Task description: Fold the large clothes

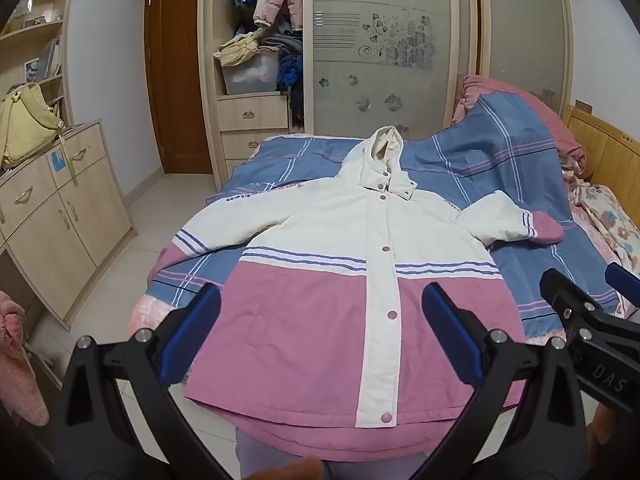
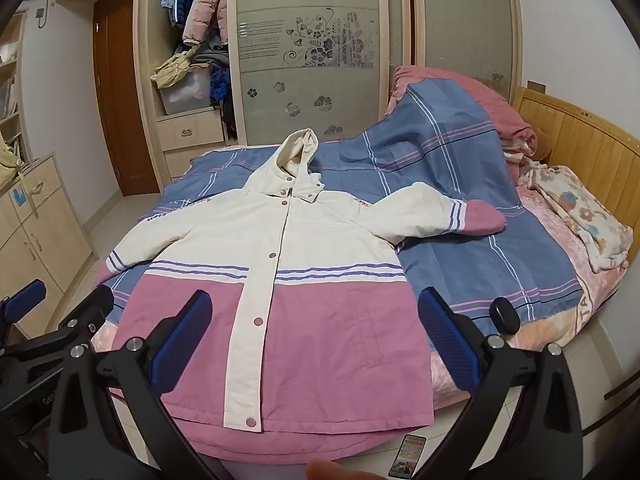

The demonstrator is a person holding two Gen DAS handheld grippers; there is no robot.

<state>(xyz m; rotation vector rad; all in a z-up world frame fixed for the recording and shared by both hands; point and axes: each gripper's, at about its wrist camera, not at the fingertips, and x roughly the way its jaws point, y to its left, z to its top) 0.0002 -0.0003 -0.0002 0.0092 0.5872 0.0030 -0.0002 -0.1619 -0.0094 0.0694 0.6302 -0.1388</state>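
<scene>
Jacket (image 1: 320,280), white on top and pink below, lies spread face up on the bed (image 1: 500,184), its front snapped shut. Its hem hangs over the bed's near edge, and the hood (image 1: 384,148) points toward the far edge, where a wardrobe (image 1: 380,40) stands. One sleeve (image 1: 508,220) is bent out toward the headboard side; the other sleeve (image 1: 224,220) runs toward the bed's foot corner. A blue plaid cover (image 2: 440,160) lies under the jacket and bunches up near the pillow end.

The left hand-held gripper (image 1: 320,328) hovers above the pink lower part with its fingers wide apart and nothing between them. The right hand-held gripper (image 2: 316,328) hovers the same way, fingers spread, clear of the cloth. The two sit side by side near the hem. A phone (image 2: 408,456) lies on the floor just beside the bed's near edge.
</scene>
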